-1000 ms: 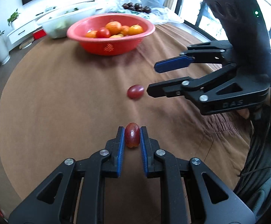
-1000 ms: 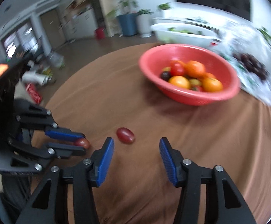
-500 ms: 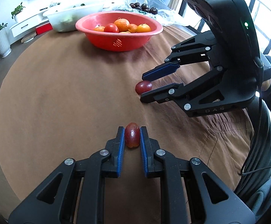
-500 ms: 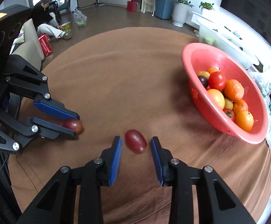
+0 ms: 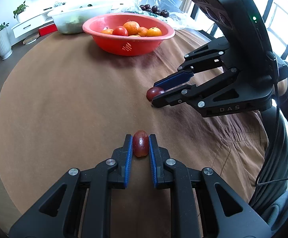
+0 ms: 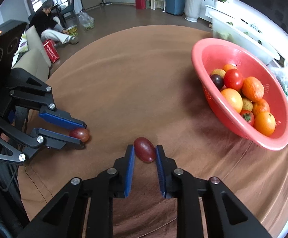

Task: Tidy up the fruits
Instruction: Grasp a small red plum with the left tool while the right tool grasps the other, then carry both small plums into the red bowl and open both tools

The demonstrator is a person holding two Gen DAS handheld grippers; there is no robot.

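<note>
We see the left gripper (image 5: 140, 142) clenched on a small oval red tomato (image 5: 140, 143), both blue pads pressed flat on its sides, the fruit low over the brown tablecloth (image 5: 64, 103); whether it touches the cloth we cannot tell. The right gripper (image 6: 144, 151) has its jaws drawn in around a second dark red tomato (image 6: 144, 149): the right pad touches it, the left pad shows a thin gap, so we cannot tell if the grip is complete. That tomato lies on the cloth, tilted across the jaws.

The two grippers sit near each other, tips well apart, with bare cloth between them. Ahead of both lies a broad stretch of cloth up to the red basin (image 5: 128, 45), which holds oranges and tomatoes and stands toward the far side of the round table. Beyond its rim are a white tub (image 5: 78, 20) and a clear bag (image 5: 150, 2) with dark fruit. The cloth's near edge hangs in folds beneath the right gripper.
</note>
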